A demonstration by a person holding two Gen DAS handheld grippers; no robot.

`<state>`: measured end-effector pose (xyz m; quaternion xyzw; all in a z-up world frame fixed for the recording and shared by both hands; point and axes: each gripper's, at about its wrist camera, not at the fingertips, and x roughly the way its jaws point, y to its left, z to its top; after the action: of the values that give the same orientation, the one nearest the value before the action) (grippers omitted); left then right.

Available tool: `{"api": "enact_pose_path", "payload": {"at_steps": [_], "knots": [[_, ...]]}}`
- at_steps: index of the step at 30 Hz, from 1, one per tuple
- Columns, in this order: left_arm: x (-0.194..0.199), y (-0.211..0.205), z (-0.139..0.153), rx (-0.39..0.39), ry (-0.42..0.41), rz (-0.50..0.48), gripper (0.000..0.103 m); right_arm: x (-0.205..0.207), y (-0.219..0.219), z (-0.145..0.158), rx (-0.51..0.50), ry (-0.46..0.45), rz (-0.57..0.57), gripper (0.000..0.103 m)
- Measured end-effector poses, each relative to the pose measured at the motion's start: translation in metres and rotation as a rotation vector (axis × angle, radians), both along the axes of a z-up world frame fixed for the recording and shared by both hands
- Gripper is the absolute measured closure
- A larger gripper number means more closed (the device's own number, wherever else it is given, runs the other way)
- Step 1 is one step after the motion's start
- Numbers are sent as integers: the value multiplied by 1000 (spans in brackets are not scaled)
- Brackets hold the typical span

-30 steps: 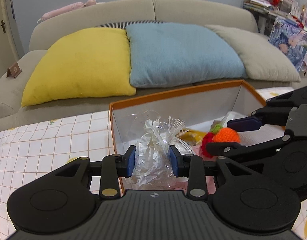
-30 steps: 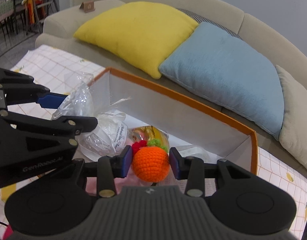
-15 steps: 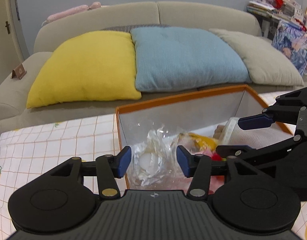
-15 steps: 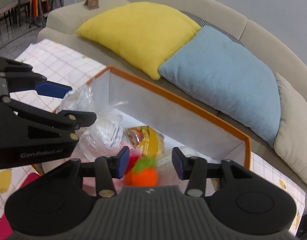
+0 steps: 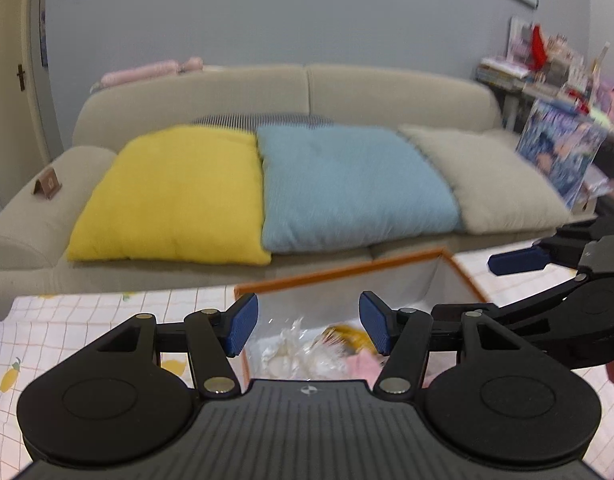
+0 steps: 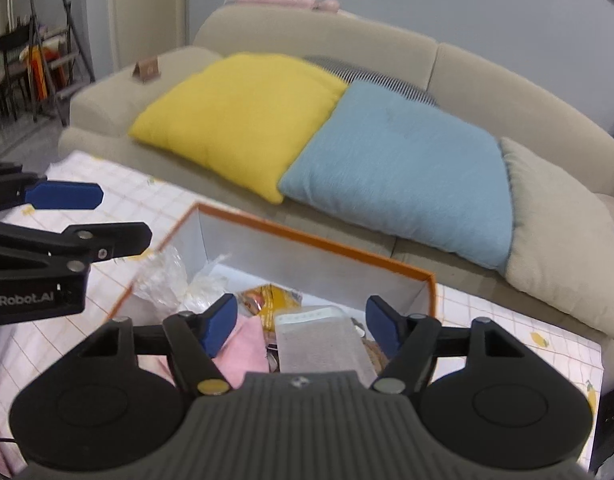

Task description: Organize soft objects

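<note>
- Above the orange-rimmed box (image 6: pixel 315 246), at its near edge: left gripper (image 5: pixel 308 329) with jaws opening, blue pads well apart, nothing pressed between them.
- Same for the right gripper (image 6: pixel 301 324): jaws opening, nothing clamped; only the box contents seen through the gap.
- Changed from 1 second ago: then shut on the crinkly clear bag (image 6: pixel 163 280) on the left and on an orange crochet ball on the right; now both let go and both grippers lifted clear of the box.
- Clear bag now lying in the box's left part, against the left wall, crumpled top poking above the rim.
- Crochet ball not visible now; probably dropped among the contents under the right gripper's body, but impossible to confirm.
- Also in the box: a yellow packet (image 6: pixel 273 300) toward the middle, a pink cloth (image 6: pixel 243 350) near the front edge, a grey mesh pouch (image 6: pixel 321 344) beside it on the right.
- Box resting on the checked tablecloth (image 5: pixel 91 320), with the sofa (image 5: pixel 387 88) and its yellow cushion (image 5: pixel 175 196) and blue cushion (image 5: pixel 347 184) behind.
- Meaning for the task: 2 soft items judged delivered in 1 drop, both grippers free for the next pick-up.
- No other loose soft object evident on the cloth in these views; blur limits certainty.
</note>
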<state>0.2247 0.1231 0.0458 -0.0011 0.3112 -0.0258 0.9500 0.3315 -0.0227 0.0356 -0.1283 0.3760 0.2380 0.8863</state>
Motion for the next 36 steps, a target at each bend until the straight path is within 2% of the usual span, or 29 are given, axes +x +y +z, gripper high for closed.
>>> {"api": "enact_pose_path", "payload": {"at_steps": [7,11,14,17,21,25,32,36], "knots": [[-52,-20,27,-63,-105,-46,34,-44,-36,39,104,-61,-48,21],[-81,-32,33,-116,-132,-65,34,-78,-59,54,145,-137,-89,18],[-102,-42,34,-137,-148,-74,34,-101,-76,59,177,-161,-110,17],[-119,-50,31,-165,-140,-85,34,-123,-91,57,192,-165,-137,17],[-141,-61,24,-159,-115,-89,34,-153,-110,50,196,-137,-176,15],[-158,-74,14,-140,-100,-36,34,-184,-127,37,189,-85,-222,12],[-187,-86,-4,-147,-69,46,34,-238,-144,11,138,-81,-326,11],[-203,-87,-9,-141,-52,94,34,-255,-152,5,137,-61,-374,6]]}}
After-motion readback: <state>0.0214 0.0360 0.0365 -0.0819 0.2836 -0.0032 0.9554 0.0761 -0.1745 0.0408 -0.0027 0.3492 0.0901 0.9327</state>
